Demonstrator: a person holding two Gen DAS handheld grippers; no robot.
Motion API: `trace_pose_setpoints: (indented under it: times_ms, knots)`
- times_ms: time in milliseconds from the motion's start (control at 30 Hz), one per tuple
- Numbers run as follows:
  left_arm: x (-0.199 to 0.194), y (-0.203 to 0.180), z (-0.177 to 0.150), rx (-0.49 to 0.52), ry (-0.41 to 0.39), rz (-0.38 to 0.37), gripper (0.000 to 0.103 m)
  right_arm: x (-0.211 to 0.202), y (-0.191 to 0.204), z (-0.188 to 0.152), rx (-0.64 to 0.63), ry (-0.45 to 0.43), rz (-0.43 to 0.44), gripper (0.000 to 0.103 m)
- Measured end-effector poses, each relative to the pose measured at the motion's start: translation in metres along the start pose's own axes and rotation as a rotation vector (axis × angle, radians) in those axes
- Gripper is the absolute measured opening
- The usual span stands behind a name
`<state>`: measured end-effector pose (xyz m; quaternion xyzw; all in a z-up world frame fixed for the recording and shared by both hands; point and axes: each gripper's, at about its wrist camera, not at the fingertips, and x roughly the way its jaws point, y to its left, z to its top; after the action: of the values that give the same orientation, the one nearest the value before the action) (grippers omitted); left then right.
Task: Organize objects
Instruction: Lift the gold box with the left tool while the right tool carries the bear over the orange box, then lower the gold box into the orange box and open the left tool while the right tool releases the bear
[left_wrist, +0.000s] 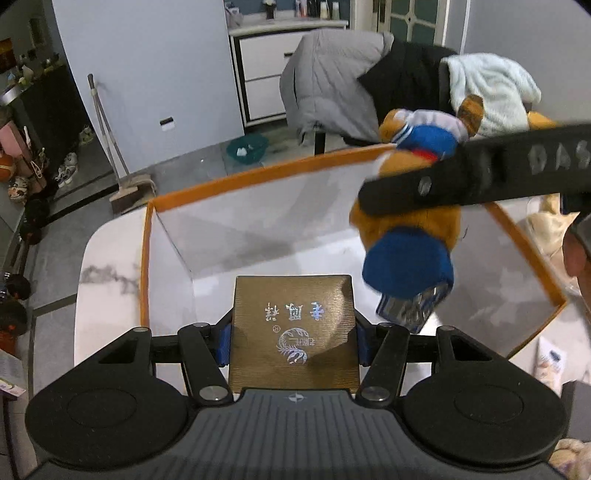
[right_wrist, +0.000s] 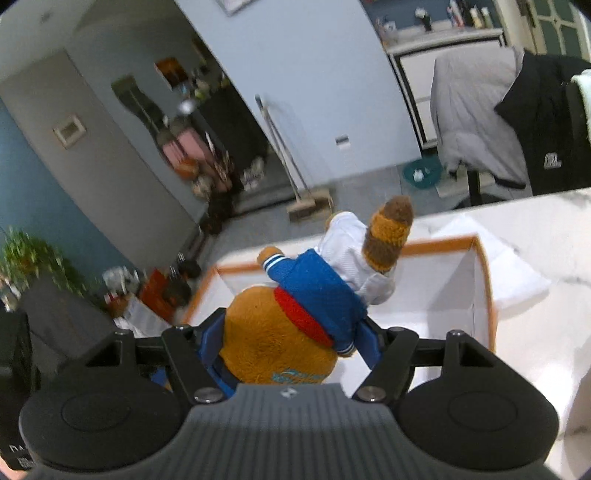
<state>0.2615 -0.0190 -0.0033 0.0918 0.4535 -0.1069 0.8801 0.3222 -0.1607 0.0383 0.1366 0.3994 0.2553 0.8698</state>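
Observation:
My left gripper (left_wrist: 293, 341) is shut on a flat brown box with silver characters (left_wrist: 293, 328), held over the open white box with an orange rim (left_wrist: 236, 177). My right gripper (right_wrist: 291, 343) is shut on an orange plush bear in a blue and white jacket (right_wrist: 280, 332), held above the same orange-rimmed box (right_wrist: 484, 266). In the left wrist view the bear (left_wrist: 406, 236) hangs over the box's right side, with the right gripper's black finger (left_wrist: 461, 177) across it.
The box stands on a white marble table (left_wrist: 107, 280). A chair draped with grey, black and light-blue clothes (left_wrist: 332, 81) stands behind the table. A broom (left_wrist: 110, 140) leans on the wall; a teal basin (left_wrist: 247, 147) lies on the floor.

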Motion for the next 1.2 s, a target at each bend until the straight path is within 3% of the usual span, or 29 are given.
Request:
trace_pose_setpoints:
  times_ms: [400, 900, 1200]
  knots:
    - [0.027, -0.001, -0.008, 0.018, 0.092, 0.03, 0.068, 0.062, 0.024, -0.02, -0.192, 0.234, -0.18, 0.073]
    - [0.037, 0.001, -0.016, 0.022, 0.152, 0.046, 0.069, 0.096, 0.04, -0.021, -0.257, 0.284, -0.249, 0.077]
    - [0.033, -0.001, -0.013, 0.019, 0.164, 0.035, 0.074, 0.082, 0.034, -0.011, -0.164, 0.215, -0.222, 0.078]
